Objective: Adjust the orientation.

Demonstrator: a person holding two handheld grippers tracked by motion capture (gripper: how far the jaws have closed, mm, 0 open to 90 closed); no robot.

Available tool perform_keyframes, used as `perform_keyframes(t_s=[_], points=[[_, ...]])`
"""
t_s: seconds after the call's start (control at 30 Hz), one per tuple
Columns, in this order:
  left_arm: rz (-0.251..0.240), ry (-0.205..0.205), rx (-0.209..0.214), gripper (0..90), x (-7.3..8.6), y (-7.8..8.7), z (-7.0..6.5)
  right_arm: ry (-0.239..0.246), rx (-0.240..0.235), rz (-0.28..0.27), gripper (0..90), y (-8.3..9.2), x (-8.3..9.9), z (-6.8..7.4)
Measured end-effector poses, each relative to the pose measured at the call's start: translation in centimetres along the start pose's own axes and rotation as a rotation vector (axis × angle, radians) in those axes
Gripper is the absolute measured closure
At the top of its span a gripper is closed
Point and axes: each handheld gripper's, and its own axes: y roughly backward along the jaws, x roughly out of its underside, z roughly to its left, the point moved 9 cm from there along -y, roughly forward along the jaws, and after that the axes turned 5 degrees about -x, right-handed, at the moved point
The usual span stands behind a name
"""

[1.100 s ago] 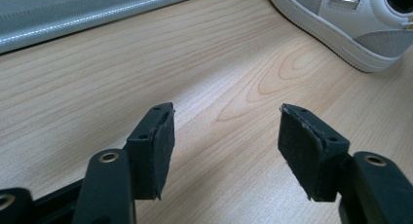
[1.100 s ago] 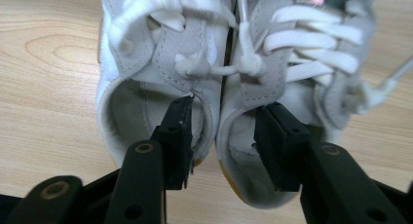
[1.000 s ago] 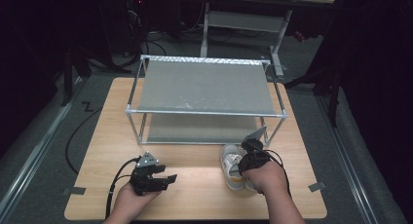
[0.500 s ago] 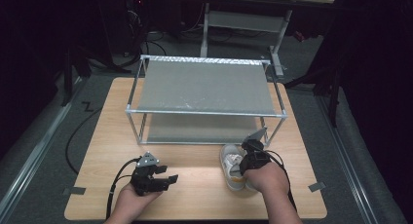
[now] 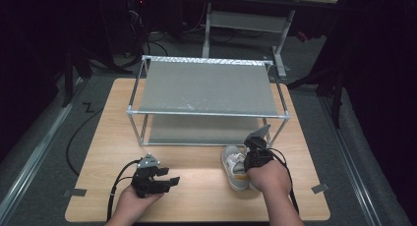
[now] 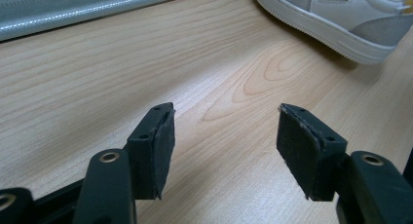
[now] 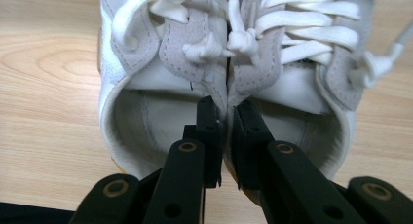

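White low sneakers with grey suede panels and white laces [image 5: 235,167], a pair, standing side by side on the front right part of the table, toes toward the rack, just in front of its lower shelf.

Largest first: pale wooden table [image 5: 196,201], flat. On it, toward the back, grey metal-framed rack with two mesh shelves [image 5: 206,86]; upper shelf bare, visible part of the lower shelf also bare.

Then the pair again: probably light, with soft, yielding uppers and stiffer rubber soles; not fragile, not slippery. Best taken at the two inner collar walls pressed together, so that both come up at once; likely to hang and swing a little from such a grip.

Right gripper [image 7: 225,112]: jaws just closing, now narrow, pinching exactly these two touching inner walls between the pads, one jaw reaching into each shoe.

Left gripper [image 6: 224,131]: resting low over the front left of the table, well apart from the pair, jaws standing wide with only bare wood between.
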Motion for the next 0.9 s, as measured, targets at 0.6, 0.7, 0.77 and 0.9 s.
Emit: perform_keyframes(t_s=[0.6,0.7,0.77,0.9], points=[[-0.001,-0.004,-0.002,39.9,-0.1,0.0,0.3,0.007,0.053,-0.154,83.3,1.1,-4.0,0.6],[-0.001,-0.005,0.001,39.8,-0.1,0.0,0.2,-0.001,0.059,-0.159,83.3,0.9,-4.5,0.8],[0.000,-0.005,0.003,39.8,-0.1,0.0,0.2,-0.001,0.055,-0.171,83.3,0.7,-4.9,1.1],[0.002,-0.009,0.004,39.7,-0.1,0.0,0.2,-0.002,0.058,-0.183,83.3,0.4,-5.5,1.4]])
